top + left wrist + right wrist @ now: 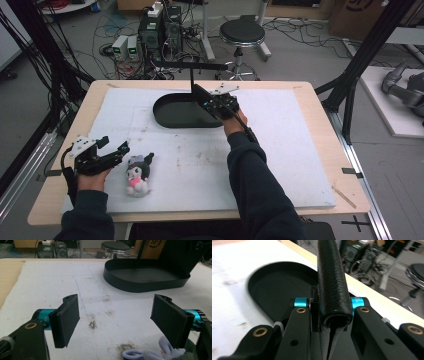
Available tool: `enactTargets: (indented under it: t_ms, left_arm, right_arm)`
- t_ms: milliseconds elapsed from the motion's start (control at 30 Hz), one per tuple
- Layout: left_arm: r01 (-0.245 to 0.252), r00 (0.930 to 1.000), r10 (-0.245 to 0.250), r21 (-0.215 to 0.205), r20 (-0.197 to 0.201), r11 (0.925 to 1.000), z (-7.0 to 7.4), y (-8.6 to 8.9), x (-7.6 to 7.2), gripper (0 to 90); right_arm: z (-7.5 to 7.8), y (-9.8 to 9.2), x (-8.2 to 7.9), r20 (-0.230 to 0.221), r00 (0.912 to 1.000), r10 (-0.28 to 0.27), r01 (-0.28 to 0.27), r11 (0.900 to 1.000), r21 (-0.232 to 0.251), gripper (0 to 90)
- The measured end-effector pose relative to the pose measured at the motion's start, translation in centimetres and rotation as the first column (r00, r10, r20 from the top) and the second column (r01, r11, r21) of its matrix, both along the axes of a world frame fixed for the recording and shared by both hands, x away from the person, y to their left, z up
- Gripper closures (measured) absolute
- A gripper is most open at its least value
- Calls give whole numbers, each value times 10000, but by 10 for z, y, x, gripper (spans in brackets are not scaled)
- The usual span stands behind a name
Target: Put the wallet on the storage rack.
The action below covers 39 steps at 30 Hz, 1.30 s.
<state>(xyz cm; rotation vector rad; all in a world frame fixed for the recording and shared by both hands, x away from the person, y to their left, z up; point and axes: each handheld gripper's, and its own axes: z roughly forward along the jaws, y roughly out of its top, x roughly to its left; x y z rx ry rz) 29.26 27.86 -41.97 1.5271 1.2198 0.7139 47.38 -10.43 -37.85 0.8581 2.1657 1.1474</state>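
Note:
A black oval basket (172, 114) lies at the middle back of the white mat. My right gripper (202, 97) hovers at its right rim, shut on the basket's padded black handle (332, 277). In the right gripper view the jaws of this gripper (333, 306) squeeze the handle from both sides above the basket's floor (277, 287). A small plush doll (137, 175) with black ears and a pink dress lies near the mat's front left. My left gripper (116, 145) rests just left of the doll, open with nothing between its pads (67, 320). The doll's pale bow (160, 352) peeks in under the right pad.
The white foam mat (280, 165) covers most of the wooden table (330, 120). The basket's wall (140, 287) stands well ahead of the left gripper. Behind the table are a stool (241, 34), computer boxes (160, 30) and cables on the floor.

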Motion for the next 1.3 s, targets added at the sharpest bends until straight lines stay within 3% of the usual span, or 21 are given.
enactTargets:
  t_ms: [200,300,433,533,633,833,933,1067,1167,1300]
  left_arm:
    - [3,10000,-3,-21,-5,10000,0,1,0,224]
    - [22,10000,-22,-29,3,10000,-1,1,0,224]
    - [25,10000,-25,-31,5,10000,-1,1,0,224]
    - [28,10000,-28,-26,1,10000,0,1,0,224]
    - [30,10000,-30,-17,0,10000,0,1,0,224]
    - [38,10000,-38,-53,1,10000,0,1,0,224]
    - [42,10000,-42,-29,3,10000,0,0,0,224]
    - [57,10000,-57,-21,3,10000,0,0,0,224]
    - [41,10000,-41,-49,3,10000,-1,1,0,224]
    - [24,10000,-24,-54,-6,10000,-1,2,0,224]
  right_arm:
    - [-8,1,13,221,9949,-988,993,9948,-225,782]
    - [-14,2,20,644,9864,-1510,1543,9868,-500,780]
    - [-27,7,24,269,9835,-1787,1802,9810,-721,749]
    - [-31,11,24,74,9852,-1710,1711,9852,-55,615]
    - [-31,14,23,-119,9869,-1610,1613,9865,290,561]
    - [-29,16,19,-627,9938,-923,967,9928,713,460]
    - [-27,17,18,-911,9955,-245,373,9891,1422,408]
    - [-24,14,19,-668,9964,-530,603,9918,1129,417]
    - [-20,9,18,-791,9955,-525,624,9898,1282,416]
    - [-5,-3,11,-803,9965,-220,289,9959,862,415]
